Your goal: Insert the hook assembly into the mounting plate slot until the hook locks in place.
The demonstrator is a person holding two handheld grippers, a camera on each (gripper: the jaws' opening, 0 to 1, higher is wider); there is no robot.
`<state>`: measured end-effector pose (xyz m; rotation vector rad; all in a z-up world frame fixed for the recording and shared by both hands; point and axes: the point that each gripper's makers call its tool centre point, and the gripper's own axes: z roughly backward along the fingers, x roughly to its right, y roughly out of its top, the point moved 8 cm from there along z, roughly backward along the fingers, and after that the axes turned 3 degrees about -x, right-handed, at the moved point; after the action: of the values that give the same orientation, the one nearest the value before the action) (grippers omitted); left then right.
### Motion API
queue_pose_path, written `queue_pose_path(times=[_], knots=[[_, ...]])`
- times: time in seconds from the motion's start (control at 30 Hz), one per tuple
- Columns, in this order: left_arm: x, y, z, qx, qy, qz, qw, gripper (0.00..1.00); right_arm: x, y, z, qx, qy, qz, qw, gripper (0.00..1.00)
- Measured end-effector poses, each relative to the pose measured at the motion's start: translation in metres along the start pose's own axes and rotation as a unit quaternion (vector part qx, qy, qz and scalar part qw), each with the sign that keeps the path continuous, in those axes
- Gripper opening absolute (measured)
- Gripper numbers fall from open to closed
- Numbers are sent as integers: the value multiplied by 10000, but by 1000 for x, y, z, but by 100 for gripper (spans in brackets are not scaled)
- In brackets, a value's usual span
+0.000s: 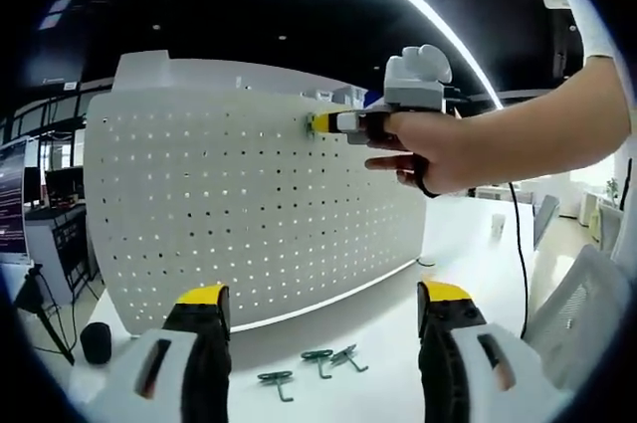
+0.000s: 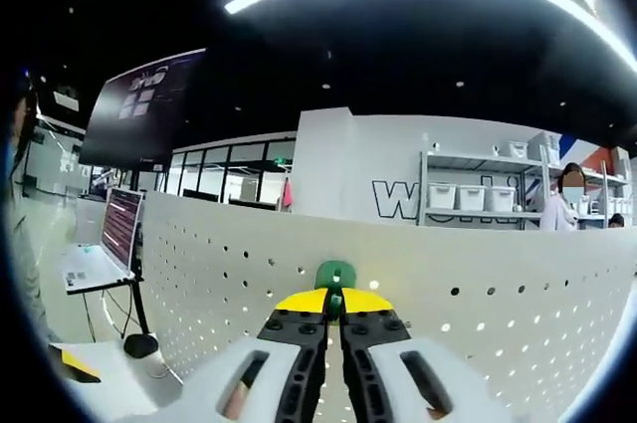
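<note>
Right claw grips a mostly hidden green hook at the pegboard; left claw released.

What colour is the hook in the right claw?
Green hook, shown best in the right gripper view.

Pegboard stands upright ahead of left gripper; three hooks lie on table between its jaws; right gripper meets the board's top edge.

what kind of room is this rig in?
Likely an open-plan office or lab with a test bench. A white pegboard stands on a white table, monitors sit on desks behind it, and shelves with white storage bins line the wall.
</note>
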<state>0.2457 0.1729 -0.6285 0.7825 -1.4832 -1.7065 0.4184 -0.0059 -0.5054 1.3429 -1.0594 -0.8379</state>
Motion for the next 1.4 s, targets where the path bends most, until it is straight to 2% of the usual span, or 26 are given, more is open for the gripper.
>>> queue_pose_path(times=[0.23,0.43,0.5,0.57,0.63,0.83,0.9,0.93,1.07,1.17,1.4], knots=[[-2,0,1,1,16,31,10000,79,-3,-3,-1,-63,-121,-33,9999,1],[1,-1,2,-3,-7,53,10000,79,-9,-1,-3,-187,-420,174,9988,1],[2,1,3,71,-15,46,10000,80,-9,-3,-2,-139,-537,-80,9984,1],[3,1,2,70,-40,5,10000,80,-10,-2,-3,-160,-563,-5,9983,1],[4,1,1,81,-80,5,9999,80,-10,-2,-3,-146,-643,-163,9977,2],[5,1,-1,92,-91,46,9999,79,-14,-1,-5,-221,-822,-174,9962,2],[4,4,-1,140,-90,100,9998,79,-13,-1,-4,-223,-831,-337,9957,3],[4,4,-1,151,-92,97,9998,79,-16,-3,-6,-331,-699,-281,9966,4],[4,3,-2,118,-117,60,9998,79,-13,-3,-5,-290,-790,-166,9963,3],[2,4,-1,132,-95,73,9998,79,-12,-2,-6,-291,-737,-320,9963,4],[3,2,-2,85,-126,71,9999,79,-12,-2,-6,-296,-659,-284,9970,5]])
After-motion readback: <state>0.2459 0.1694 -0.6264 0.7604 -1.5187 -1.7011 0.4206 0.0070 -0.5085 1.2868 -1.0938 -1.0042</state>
